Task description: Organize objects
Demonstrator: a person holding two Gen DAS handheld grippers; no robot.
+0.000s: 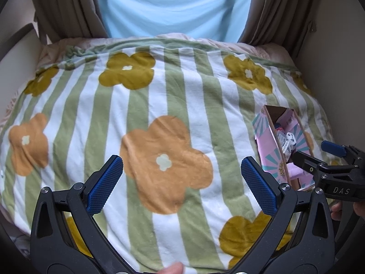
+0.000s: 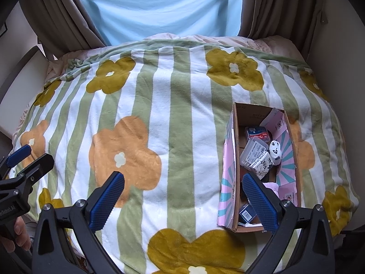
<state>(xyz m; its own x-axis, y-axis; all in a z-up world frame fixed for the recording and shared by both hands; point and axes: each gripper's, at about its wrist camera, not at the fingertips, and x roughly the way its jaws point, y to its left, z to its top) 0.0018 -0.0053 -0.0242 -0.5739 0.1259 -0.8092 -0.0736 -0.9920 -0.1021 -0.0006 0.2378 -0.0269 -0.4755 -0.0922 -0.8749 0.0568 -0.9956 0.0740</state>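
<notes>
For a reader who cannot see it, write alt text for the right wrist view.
An open right gripper hovers over a flowered, green-striped blanket. At right, an open pink cardboard box holds small packets and cases.

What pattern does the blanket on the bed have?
Green and white stripes with large yellow and orange flowers on the blanket; right wrist view shows it best.

Soft, even daylight glows through the pale blue window blind [image 1: 173, 6] behind the bed, leaving the flowered blanket [image 1: 159, 118] bright with only faint shadows, while both fisheye views bow strongly and darken to black corners, slightly soft throughout.
</notes>
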